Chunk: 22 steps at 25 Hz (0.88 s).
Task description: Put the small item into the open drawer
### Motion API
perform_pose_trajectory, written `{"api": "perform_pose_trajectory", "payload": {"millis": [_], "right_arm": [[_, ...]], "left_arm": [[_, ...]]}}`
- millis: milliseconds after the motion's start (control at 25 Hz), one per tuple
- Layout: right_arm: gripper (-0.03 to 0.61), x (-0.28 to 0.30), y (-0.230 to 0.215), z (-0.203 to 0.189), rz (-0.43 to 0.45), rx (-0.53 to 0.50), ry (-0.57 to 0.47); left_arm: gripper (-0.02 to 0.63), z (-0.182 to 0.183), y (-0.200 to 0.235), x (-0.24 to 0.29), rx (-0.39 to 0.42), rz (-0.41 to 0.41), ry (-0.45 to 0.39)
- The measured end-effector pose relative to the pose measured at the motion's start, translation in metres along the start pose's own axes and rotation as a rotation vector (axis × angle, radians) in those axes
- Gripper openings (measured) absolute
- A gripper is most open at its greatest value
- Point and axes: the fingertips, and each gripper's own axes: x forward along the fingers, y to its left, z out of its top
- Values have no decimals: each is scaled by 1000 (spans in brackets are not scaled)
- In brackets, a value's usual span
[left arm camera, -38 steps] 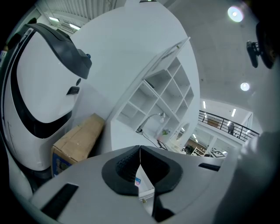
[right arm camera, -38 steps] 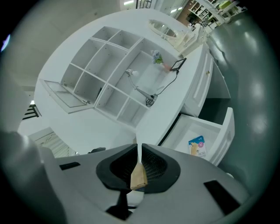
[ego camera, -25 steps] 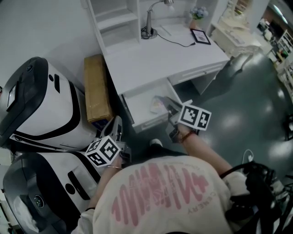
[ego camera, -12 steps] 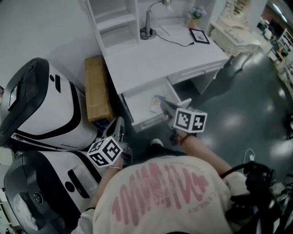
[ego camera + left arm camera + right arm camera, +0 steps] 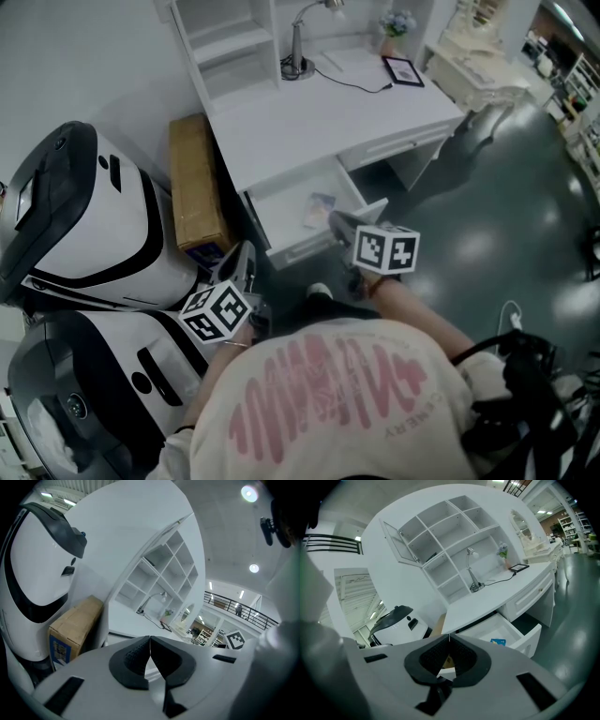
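1. Right gripper (image 5: 449, 637): jaws have just been closing, now pressed together, empty.
2. Left gripper (image 5: 150, 638): jaws together, empty.
3. Small item (image 5: 319, 208) lies flat in the open drawer (image 5: 302, 251), at the right gripper's 10 o'clock in the head view, its long axis roughly 1-to-7 o'clock.

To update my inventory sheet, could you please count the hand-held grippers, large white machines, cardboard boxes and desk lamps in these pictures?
Hand-held grippers: 2 (left hand-held gripper, right hand-held gripper)
Large white machines: 2 (upper machine, lower machine)
Cardboard boxes: 1
Desk lamps: 1
Total: 6
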Motion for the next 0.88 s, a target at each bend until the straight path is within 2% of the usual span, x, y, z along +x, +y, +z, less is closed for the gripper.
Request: {"api": "perform_pose_trajectory", "payload": {"millis": [880], "right_arm": [[21,-2,-4,-6,-11,-8,15]], "left_arm": [[31,-2,0,2,-11,-4,2]]}}
